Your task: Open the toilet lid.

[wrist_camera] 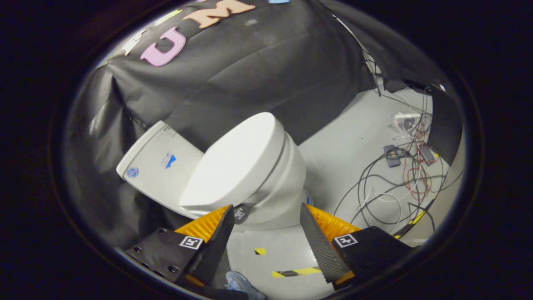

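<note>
Just before the toilet (266, 183) | gripper (266, 214) tilted, fingers apart | lid (237, 162) down, untouched

One toilet (266, 179) with one closed lid (235, 162), one cistern (160, 164), two spread gripper fingers (318, 241), three floor tape marks (296, 272), one cable tangle (399, 183)

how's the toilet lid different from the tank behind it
The toilet lid is a smooth rounded oval, while the tank is a boxier shape with flat faces. The lid is plain and unmarked; the tank carries small blue stickers. The lid lies closed over the bowl, just ahead of the open gripper, whose fingers touch nothing; the tank sits beyond it against the black cloth wall. Both are glossy white.
</note>
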Demonstrator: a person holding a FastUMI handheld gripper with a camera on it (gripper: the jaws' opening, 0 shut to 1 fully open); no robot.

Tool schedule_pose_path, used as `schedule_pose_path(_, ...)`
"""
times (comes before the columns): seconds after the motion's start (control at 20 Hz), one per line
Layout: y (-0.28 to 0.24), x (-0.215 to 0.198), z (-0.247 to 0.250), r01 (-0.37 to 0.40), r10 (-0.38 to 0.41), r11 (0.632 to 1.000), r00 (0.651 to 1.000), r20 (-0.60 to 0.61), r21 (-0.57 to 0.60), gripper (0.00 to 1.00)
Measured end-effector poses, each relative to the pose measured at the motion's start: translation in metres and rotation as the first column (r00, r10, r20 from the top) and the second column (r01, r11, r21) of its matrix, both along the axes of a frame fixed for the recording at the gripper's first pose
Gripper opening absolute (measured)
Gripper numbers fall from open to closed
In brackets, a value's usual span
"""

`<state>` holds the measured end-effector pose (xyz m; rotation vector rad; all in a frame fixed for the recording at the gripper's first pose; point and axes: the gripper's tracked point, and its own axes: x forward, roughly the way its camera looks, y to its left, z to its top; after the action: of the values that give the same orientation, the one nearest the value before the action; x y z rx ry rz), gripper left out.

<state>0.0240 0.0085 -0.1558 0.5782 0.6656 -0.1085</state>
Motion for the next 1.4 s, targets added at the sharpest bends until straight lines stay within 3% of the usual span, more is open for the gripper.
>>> schedule_pose_path(0.25,0.016,0.005,-0.018,0.034,-0.026,0.99,0.998,-0.062,0.135,0.99)
schedule_pose_path(0.5,0.045,0.031,-0.021,0.049,-0.04,0.967,0.998,-0.043,0.249,0.97)
schedule_pose_path(0.65,0.067,0.048,-0.02,0.059,-0.053,0.934,0.998,-0.028,0.352,0.94)
schedule_pose_path(0.8,0.077,0.052,-0.027,0.108,-0.098,0.895,0.994,-0.047,0.432,0.52)
schedule_pose_path(0.95,0.074,0.054,-0.041,0.159,-0.133,0.884,0.987,-0.088,0.44,0.1)
schedule_pose_path(1.1,0.07,0.05,-0.028,0.137,-0.121,0.897,0.991,-0.065,0.421,0.09)
schedule_pose_path(1.2,0.072,0.051,-0.029,0.152,-0.133,0.888,0.988,-0.075,0.434,0.01)
schedule_pose_path(1.4,0.072,0.052,-0.025,0.174,-0.147,0.87,0.985,-0.093,0.462,0.01)
